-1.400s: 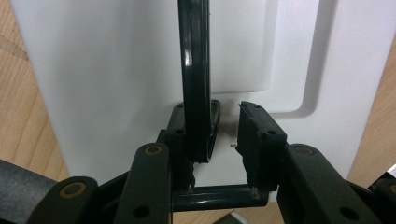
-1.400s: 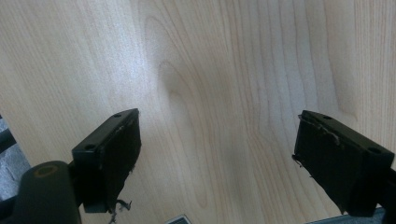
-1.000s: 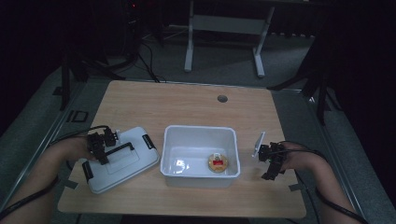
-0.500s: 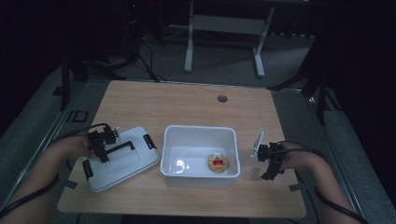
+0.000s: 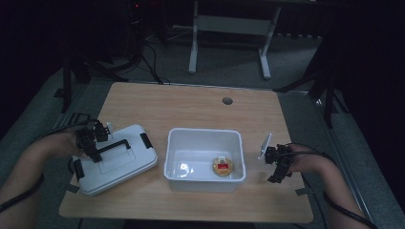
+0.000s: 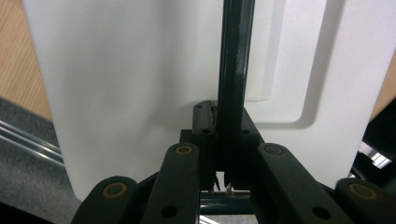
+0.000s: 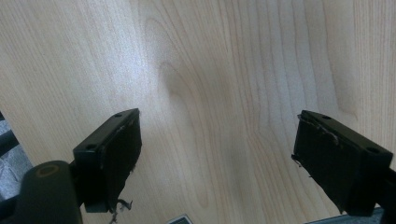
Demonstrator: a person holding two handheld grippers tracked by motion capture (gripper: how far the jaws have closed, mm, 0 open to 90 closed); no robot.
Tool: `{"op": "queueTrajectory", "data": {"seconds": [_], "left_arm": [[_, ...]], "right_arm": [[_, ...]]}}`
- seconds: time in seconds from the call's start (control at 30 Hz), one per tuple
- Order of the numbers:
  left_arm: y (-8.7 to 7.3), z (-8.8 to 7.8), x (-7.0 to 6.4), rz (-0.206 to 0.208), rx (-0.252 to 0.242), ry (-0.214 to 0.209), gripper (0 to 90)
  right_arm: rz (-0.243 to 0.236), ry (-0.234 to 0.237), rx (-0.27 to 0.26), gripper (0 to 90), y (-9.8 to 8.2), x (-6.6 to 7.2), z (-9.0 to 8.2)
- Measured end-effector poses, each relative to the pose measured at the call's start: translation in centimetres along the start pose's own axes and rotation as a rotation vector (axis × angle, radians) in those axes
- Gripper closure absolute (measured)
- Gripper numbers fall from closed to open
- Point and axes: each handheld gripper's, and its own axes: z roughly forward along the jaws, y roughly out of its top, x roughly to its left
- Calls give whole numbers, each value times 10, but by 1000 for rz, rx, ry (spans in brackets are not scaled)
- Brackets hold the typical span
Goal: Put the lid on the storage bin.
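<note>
Your table (image 5: 191,107) carries the white bin (image 5: 204,152) mid-front; left of it lies the white lid (image 5: 117,162), where your left gripper (image 5: 90,143) clamps its black handle (image 6: 236,70) (jaws pinched tight); your right gripper (image 5: 277,164) hangs wide, empty, right of the bin

In the left gripper view the white lid (image 6: 140,84) runs off the top and both sides, and its black handle (image 6: 236,70) is cut off at the top edge while its lower end disappears between the closed jaws. In the high view the small round thing (image 5: 222,166) in the white bin (image 5: 204,136) is too small and dim to identify. Both forearms leave that view at the bottom edge.
</note>
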Motion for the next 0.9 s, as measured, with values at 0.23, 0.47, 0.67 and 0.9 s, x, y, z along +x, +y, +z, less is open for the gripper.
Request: {"op": "queueTrajectory", "data": {"seconds": [0.23,0.47,0.67,0.9], "left_arm": [[-6,-25,-3,0,-27,1,835],[-8,-50,-7,10,-32,38,835],[-9,-71,-14,30,-87,61,835],[3,-83,-27,81,-83,79,835]], "right_arm": [[0,0,1,148,1,0,-1],[-1,2,3,148,1,0,-2],[-4,6,-5,148,1,1,-1],[2,3,3,147,2,1,-1]]}}
